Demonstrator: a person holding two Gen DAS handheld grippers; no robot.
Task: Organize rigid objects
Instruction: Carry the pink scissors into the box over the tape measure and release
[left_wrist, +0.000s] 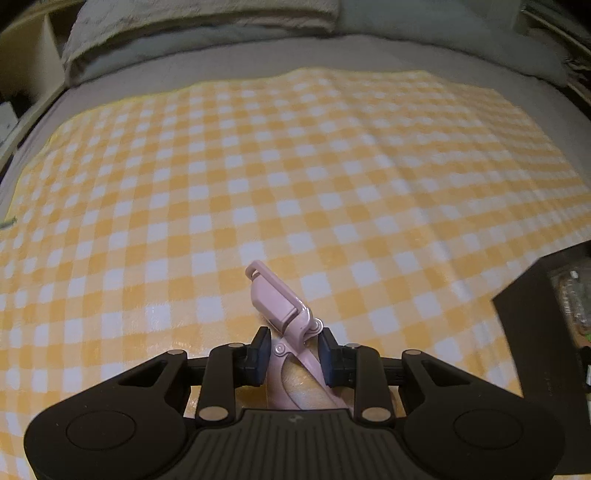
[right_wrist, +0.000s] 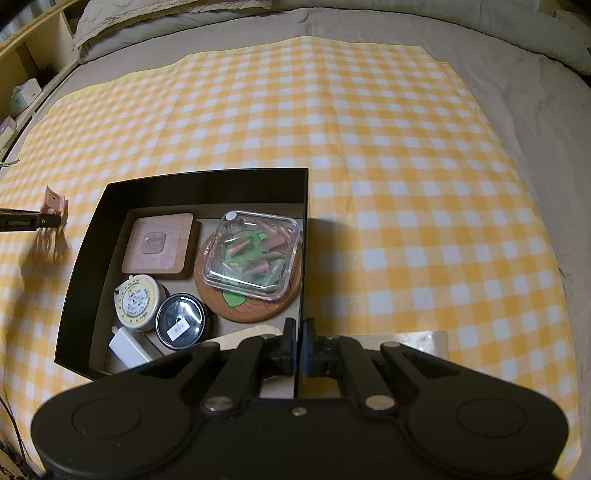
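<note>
My left gripper (left_wrist: 291, 350) is shut on a pink folding tool (left_wrist: 275, 297), which sticks up and forward above the yellow checked cloth (left_wrist: 295, 166). In the right wrist view the same tool (right_wrist: 55, 205) and the left gripper's tip show at the far left, beside the black box (right_wrist: 88, 254). My right gripper (right_wrist: 299, 332) is shut on the box's near right wall. The box holds a square cork coaster (right_wrist: 159, 245), a round cork coaster (right_wrist: 255, 306) under a clear lidded case (right_wrist: 253, 253), a tape measure (right_wrist: 136, 301), a round black tin (right_wrist: 181, 325) and a white charger (right_wrist: 127, 349).
The cloth lies on a grey bed with pillows (right_wrist: 155, 26) at the far edge. A wooden shelf (right_wrist: 26, 70) stands at the far left. The black box's corner (left_wrist: 546, 325) shows at the right of the left wrist view.
</note>
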